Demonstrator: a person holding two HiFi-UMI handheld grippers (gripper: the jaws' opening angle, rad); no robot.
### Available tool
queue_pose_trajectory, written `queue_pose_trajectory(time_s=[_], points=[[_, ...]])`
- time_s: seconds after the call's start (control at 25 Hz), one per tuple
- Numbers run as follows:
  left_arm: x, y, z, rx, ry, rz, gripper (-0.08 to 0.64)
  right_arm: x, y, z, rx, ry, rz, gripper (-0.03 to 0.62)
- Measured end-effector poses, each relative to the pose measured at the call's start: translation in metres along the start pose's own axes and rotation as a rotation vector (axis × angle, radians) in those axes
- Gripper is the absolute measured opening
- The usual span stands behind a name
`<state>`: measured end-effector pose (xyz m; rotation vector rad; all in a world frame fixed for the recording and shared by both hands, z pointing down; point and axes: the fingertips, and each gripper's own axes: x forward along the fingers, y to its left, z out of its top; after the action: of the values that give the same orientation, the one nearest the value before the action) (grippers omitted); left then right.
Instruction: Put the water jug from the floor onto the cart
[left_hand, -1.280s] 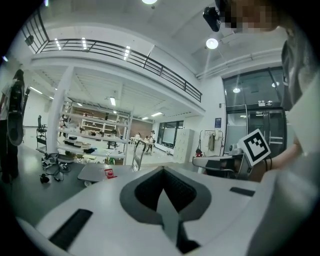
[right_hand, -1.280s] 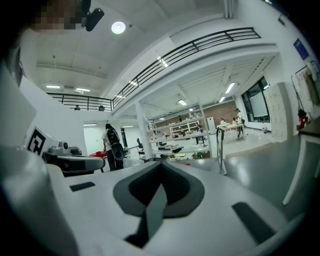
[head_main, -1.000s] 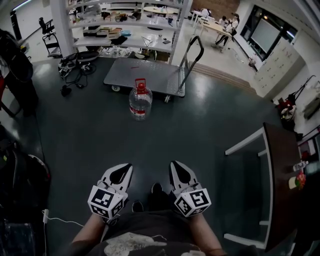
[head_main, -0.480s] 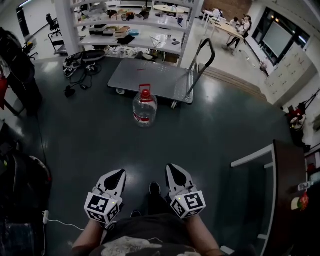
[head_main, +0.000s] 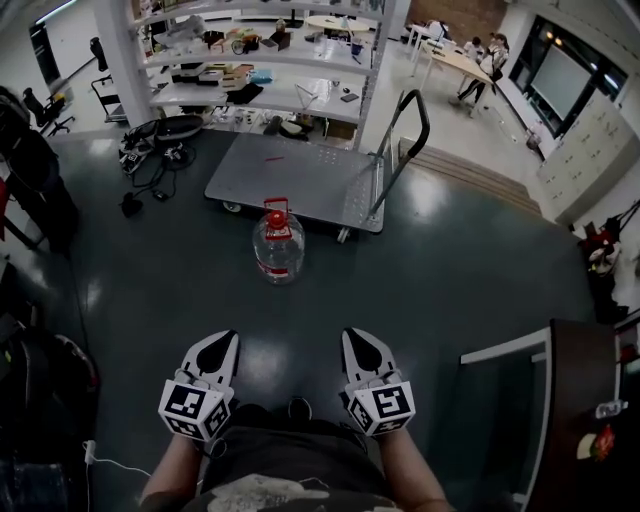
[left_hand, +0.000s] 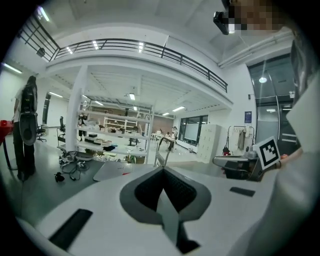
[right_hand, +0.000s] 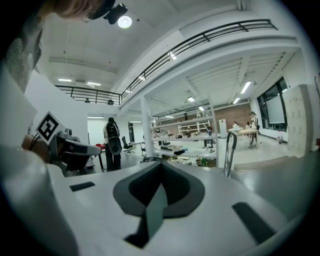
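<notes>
Water jug (head_main: 279, 243) upright on the floor (head_main: 440, 260), just before the platform cart (head_main: 300, 165); shelving rack (head_main: 250, 92) behind the cart; cables (head_main: 150, 162) at its left.

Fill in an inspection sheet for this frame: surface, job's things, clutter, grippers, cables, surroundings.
Surface: dark glossy floor.
Job's things: water jug upright on the floor, red cap on, in front of the cart, not on it. The cart deck carries only a small red mark.
Clutter: nothing seen between the person and the jug.
Grippers: left gripper and right gripper both shut, nothing held, low by the body, short of the jug.
Cables: tangle on the floor left of the cart; white cable at lower left.
Surroundings: loaded shelving behind the cart; people at a far table.
</notes>
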<state>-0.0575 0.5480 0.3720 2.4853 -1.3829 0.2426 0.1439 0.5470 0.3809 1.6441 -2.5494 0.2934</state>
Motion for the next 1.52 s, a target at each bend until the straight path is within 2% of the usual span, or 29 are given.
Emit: queue_pose_trajectory(time_s=[0.2,0.36,0.64,0.88,1.04,1.12,1.28,1.52], points=[[0.038,0.023,0.012,-0.036,0.005,0.007,0.005,0.036,-0.031,0.006,-0.006,-0.021,-0.041,-0.008],[0.081,0.055,0.017,-0.053,0.017,0.006,0.005,0.081,-0.046,-0.002,-0.013,0.025,-0.058,-0.008],[0.179,0.129,0.054,-0.076,-0.03,-0.113,0.005,0.187,-0.074,0.025,0.03,-0.001,-0.087,-0.008],[0.244,0.187,0.081,-0.061,-0.006,-0.167,0.005,0.284,-0.103,0.059,0.053,0.003,-0.147,-0.008],[0.274,0.228,0.09,-0.076,-0.013,-0.189,0.005,0.338,-0.108,0.072,0.096,-0.031,-0.149,-0.008],[0.287,0.246,0.095,-0.077,-0.021,-0.191,0.005,0.363,-0.108,0.072,0.065,-0.025,-0.149,-0.008],[0.309,0.265,0.097,-0.077,-0.015,-0.174,0.005,0.398,-0.12,0.059,-0.017,0.054,-0.159,-0.008],[0.345,0.288,0.087,-0.091,0.058,-0.119,0.005,0.452,-0.152,0.012,-0.005,0.221,-0.146,-0.008]])
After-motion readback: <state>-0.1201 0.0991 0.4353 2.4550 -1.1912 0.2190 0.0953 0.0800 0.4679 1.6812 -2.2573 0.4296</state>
